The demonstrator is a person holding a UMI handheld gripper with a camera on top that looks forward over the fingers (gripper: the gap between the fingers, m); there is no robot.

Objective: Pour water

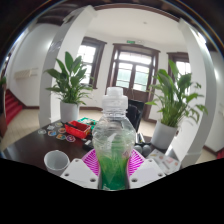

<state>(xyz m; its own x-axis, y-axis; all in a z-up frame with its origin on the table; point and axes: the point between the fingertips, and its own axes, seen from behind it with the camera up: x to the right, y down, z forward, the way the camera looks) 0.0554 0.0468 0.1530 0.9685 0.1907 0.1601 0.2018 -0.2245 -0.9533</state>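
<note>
Clear plastic bottle [114, 140] with green liquid stands upright, clamped between the gripper [113, 165] pads. A white paper cup [57, 161] sits near left on the dark table [28, 148].

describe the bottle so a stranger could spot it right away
On the dark table, in front of two potted plants, the bottle stands upright between the jaws of the gripper. It is clear plastic with a white cap and green liquid at the bottom.
</note>
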